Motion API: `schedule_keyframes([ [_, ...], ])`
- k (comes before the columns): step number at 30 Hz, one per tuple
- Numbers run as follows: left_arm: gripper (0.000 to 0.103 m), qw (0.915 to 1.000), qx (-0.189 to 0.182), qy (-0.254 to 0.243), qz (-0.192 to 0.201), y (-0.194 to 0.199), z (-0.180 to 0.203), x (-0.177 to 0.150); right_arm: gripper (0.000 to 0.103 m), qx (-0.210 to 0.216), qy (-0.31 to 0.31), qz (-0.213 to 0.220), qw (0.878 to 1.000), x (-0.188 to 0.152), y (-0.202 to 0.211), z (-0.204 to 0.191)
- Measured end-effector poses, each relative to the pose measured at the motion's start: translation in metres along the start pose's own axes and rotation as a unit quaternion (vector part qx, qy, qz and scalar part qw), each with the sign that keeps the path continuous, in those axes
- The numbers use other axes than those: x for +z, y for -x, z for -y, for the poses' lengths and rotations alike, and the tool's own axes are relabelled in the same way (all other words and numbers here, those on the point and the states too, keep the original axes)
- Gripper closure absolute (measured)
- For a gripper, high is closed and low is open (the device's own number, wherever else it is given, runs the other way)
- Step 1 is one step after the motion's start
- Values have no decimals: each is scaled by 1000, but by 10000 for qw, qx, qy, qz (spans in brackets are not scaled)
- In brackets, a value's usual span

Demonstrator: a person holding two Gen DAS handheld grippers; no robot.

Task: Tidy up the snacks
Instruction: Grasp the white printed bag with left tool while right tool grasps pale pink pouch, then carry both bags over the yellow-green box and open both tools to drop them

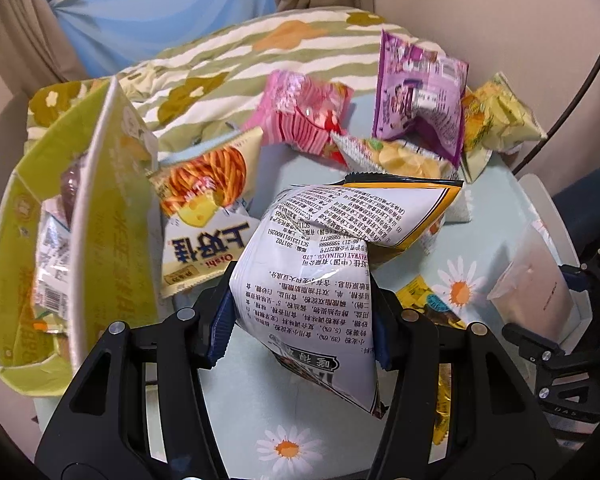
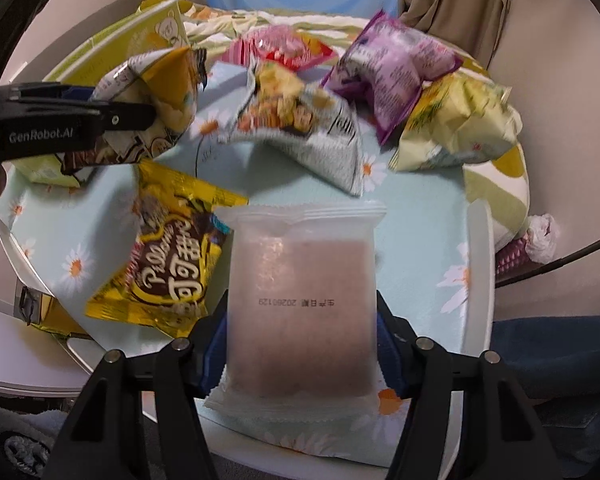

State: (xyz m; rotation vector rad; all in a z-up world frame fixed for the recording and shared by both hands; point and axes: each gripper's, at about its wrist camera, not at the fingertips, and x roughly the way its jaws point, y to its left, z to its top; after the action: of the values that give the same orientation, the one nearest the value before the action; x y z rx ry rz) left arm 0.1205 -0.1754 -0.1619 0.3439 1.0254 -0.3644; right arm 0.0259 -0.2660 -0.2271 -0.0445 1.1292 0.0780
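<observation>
My left gripper (image 1: pixel 302 320) pinches a white printed snack bag (image 1: pixel 320 264) above the table (image 1: pixel 260 412); my right gripper (image 2: pixel 302 344) clamps a frosted wafer packet (image 2: pixel 300 280). Left, the open yellow-green box (image 1: pixel 112 216) holds several packets (image 1: pixel 52 272).

left gripper (image 1: pixel 300 320) angled steeply down, jaws clamped, right gripper (image 2: pixel 300 344) likewise, jaws gripping

"Oishi" marks the cheese-stick bag (image 1: pixel 204 248) beside the green box (image 1: pixel 100 216); "GenRobot.AI" marks the left tongs (image 2: pixel 140 116); "20260129" marks the frosted packet (image 2: pixel 300 304).
</observation>
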Motion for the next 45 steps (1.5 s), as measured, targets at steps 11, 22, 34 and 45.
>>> schedule_keyframes([
  [11, 52, 9975, 141, 489, 484, 53, -12, 10, 45, 95, 259, 532, 9982, 35, 53, 0],
  [22, 52, 9880, 483, 1052, 1026, 102, -56, 18, 45, 309, 901, 1145, 9888, 96, 90, -30],
  [34, 52, 9762, 989, 1516, 1194, 127, -178, 13, 45, 748, 1226, 1478, 9785, 181, 97, -118],
  [45, 51, 9762, 973, 1780, 762, 89, -292, 6, 45, 1056, 1221, 1324, 9780, 248, 53, -209],
])
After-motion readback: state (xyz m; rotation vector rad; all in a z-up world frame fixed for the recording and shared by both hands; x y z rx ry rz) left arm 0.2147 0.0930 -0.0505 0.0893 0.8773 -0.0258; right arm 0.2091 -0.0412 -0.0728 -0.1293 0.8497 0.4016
